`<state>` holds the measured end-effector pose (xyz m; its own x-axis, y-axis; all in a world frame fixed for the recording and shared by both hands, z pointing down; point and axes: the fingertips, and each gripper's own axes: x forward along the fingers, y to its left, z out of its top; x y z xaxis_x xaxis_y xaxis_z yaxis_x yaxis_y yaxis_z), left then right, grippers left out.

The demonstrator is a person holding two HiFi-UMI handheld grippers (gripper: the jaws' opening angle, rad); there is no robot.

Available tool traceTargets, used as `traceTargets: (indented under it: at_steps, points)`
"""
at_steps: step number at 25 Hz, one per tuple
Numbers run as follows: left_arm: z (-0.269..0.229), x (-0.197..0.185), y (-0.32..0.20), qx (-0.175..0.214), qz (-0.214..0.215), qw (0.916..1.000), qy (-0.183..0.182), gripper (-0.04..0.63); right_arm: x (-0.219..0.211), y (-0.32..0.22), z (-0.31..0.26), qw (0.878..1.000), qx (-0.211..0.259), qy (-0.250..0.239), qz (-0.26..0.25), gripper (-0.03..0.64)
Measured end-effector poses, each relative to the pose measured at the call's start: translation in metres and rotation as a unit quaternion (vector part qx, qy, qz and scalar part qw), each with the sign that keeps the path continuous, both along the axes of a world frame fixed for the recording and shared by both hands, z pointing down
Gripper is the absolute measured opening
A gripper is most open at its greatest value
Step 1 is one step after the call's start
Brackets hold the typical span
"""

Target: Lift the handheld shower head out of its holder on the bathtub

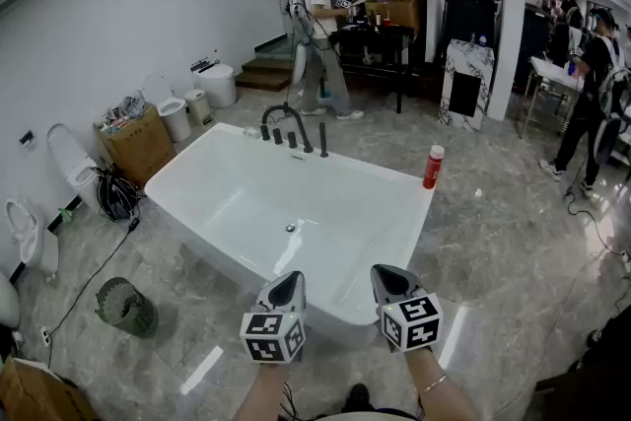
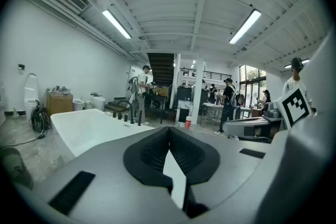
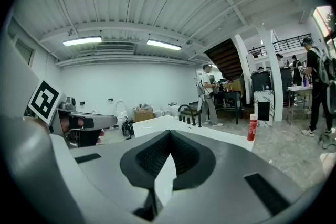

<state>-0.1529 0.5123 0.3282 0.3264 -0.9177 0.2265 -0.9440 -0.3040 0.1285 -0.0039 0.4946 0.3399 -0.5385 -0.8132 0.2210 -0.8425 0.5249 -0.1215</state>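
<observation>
Holding both hands low and nearly level, you had the left gripper (image 1: 291,281) and right gripper (image 1: 386,273) side by side, each with its jaws pressed together on nothing. Well ahead of them, across the white freestanding bathtub (image 1: 380,173), the slim black handheld shower head (image 1: 322,140) stood upright beside the black arched faucet (image 1: 286,116).

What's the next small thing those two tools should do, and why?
Probably move the right tool toward the handheld shower head standing on the far rim of the bathtub, opening it on the way. Both it and the left tool are shut, empty and at the near end, well short of it.
</observation>
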Motion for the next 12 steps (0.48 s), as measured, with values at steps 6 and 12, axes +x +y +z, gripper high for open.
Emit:
traceTargets:
  at_steps: [6,12]
  points:
    - [0.005,0.016,-0.014,0.002,-0.005,1.0000,-0.005,0.020,0.020,-0.015,0.010,1.000,-0.001,0.001,0.004,0.003]
    - [0.005,0.019,-0.027,0.000,-0.011,0.9999,-0.007,0.020,0.023,-0.026,0.007,1.000,0.002,-0.015,-0.002,0.005]
